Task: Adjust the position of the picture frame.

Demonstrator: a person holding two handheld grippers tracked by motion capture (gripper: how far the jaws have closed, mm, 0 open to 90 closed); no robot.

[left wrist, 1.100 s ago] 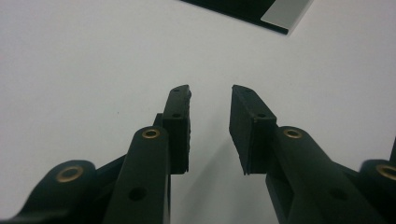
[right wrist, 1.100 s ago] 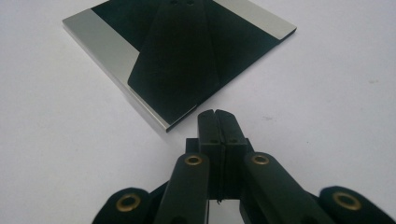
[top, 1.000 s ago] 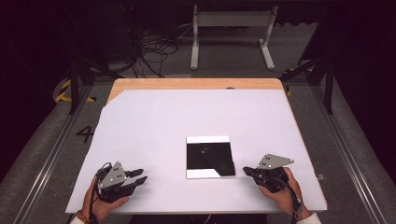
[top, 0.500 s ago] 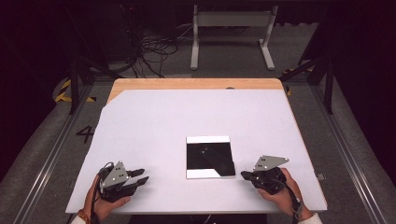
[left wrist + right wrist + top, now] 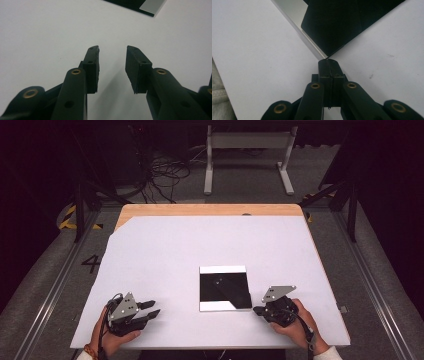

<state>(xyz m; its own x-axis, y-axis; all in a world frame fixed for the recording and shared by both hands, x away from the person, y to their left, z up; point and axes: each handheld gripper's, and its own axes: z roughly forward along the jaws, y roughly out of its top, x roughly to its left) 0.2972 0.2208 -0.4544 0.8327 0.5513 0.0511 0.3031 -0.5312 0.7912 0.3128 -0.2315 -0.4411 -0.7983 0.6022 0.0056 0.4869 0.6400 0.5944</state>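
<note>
1. The black square panel (image 5: 224,288) lies flat on the white desk (image 5: 165,255), near its front edge and a little right of the middle.
2. The right hand-held gripper (image 5: 258,310) is clenched, with nothing between its jaws; its tips are at the panel's near right corner, but I cannot tell if they touch it.
3. The left hand-held gripper (image 5: 151,308) rests well apart to the left of the panel. Its jaws have just been opening, and nothing is between them.

Place: a lab or test rig – dark, bare room
Signs: white-topped bench (image 5: 165,255) on floor rails (image 5: 45,295); tangled cables (image 5: 165,170); metal stand (image 5: 247,157); floor marking "4" (image 5: 91,264)
</note>
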